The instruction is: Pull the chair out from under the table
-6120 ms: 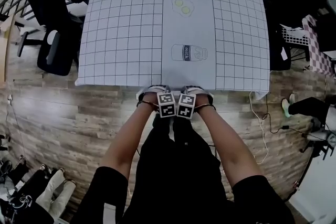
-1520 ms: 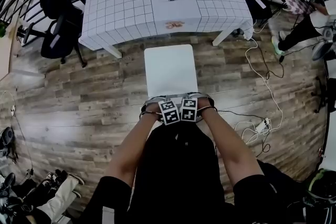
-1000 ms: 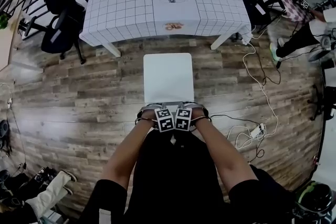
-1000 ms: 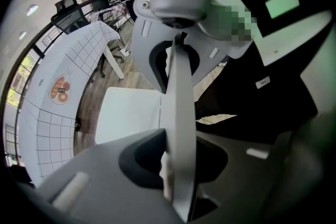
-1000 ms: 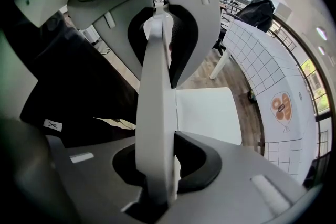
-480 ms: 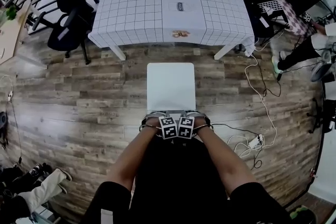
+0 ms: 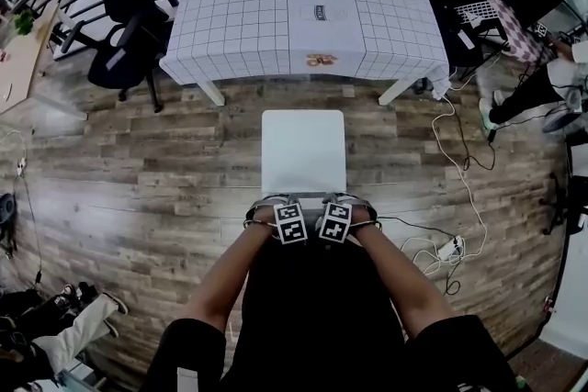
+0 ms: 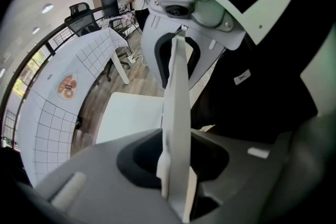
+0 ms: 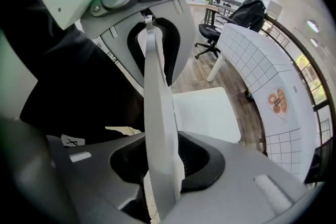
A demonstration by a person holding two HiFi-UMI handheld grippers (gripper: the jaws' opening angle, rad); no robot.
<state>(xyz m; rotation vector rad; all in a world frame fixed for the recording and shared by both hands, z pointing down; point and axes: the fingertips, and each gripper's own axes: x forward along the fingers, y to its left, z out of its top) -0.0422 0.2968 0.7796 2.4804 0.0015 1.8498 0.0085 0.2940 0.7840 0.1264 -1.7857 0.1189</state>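
Chair (image 7: pixel 303 151) stands on the wood floor (image 7: pixel 138 179), well clear of the table (image 7: pixel 230 14). Left gripper (image 7: pixel 278 202) and right gripper (image 7: pixel 338 200) straddle its backrest (image 8: pixel 176 113), the 2 pairs of jaws opening, pads off it.

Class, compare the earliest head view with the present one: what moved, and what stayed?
The chair was pulled from under the table toward the person and stands clear of it. The left gripper and right gripper are opening their jaws, the backrest still between them. The table stayed where it was.
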